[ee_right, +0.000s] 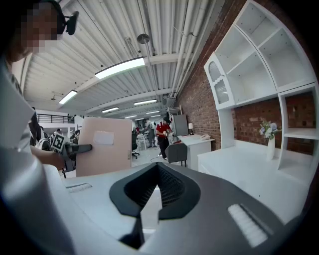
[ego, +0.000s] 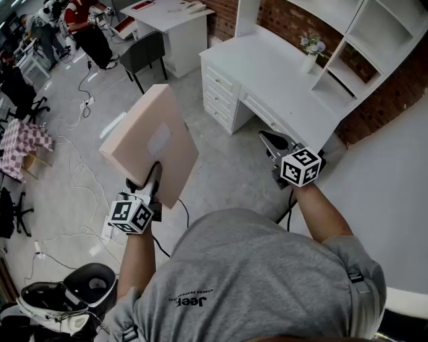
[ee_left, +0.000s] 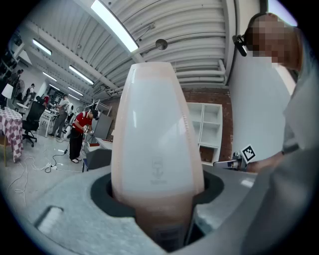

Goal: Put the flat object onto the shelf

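The flat object is a pale pink box (ego: 150,137) with a white label, held upright and tilted over the floor. My left gripper (ego: 154,177) is shut on its lower edge. In the left gripper view the box (ee_left: 157,134) fills the middle, clamped between the jaws. The right gripper view shows the box (ee_right: 102,149) at the left. My right gripper (ego: 272,141) hangs near the white desk (ego: 267,67) with its jaws together and nothing in them (ee_right: 155,174). The white shelf unit (ego: 374,33) stands on the desk against the brick wall, its shelves (ee_right: 249,64) bare.
A small vase of flowers (ego: 309,57) stands on the desk by the shelf. A dark chair (ego: 144,53) and another white table (ego: 170,17) are behind. Cables (ego: 73,160) trail over the floor at left. Black and white gear (ego: 67,300) lies at bottom left. People work far back.
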{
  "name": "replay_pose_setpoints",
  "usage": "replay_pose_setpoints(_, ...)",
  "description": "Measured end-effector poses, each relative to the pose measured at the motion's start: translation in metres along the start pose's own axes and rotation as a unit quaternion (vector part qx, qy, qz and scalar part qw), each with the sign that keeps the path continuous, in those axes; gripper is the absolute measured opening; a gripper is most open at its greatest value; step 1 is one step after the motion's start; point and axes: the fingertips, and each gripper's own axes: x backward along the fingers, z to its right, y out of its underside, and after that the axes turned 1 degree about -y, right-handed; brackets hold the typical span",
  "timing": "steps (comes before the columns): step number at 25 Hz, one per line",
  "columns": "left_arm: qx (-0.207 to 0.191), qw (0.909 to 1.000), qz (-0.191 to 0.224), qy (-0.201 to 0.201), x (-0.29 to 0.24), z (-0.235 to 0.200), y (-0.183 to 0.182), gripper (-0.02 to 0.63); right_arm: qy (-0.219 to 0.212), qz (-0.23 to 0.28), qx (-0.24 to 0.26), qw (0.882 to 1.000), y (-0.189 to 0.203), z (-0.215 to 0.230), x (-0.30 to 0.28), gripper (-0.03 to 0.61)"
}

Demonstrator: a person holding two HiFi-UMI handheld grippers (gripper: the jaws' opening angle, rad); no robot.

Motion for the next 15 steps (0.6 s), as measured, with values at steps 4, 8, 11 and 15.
replay_pose_setpoints(4,0.000,1.0000,0.000,0.001,-0.002,0.002,0.003,0.291,-0.002,0.000,0.000,1.000,0.002,0.001,0.001,0.008)
replay_pose_setpoints(8,0.000,1.0000,0.000,0.001,-0.009,0.007,0.005,0.291,-0.003,0.001,0.000,1.000,0.003,0.010,0.003,0.008)
replay_pose_setpoints(11,-0.002,1.0000,-0.002,0.000,-0.015,0.012,0.005,0.291,-0.004,0.002,-0.004,1.000,0.001,0.017,0.005,0.008)
replay_pose_setpoints(15,-0.004,1.0000,-0.002,0.000,-0.024,0.024,0.005,0.291,-0.002,0.003,-0.021,1.000,0.000,0.032,0.011,0.009)
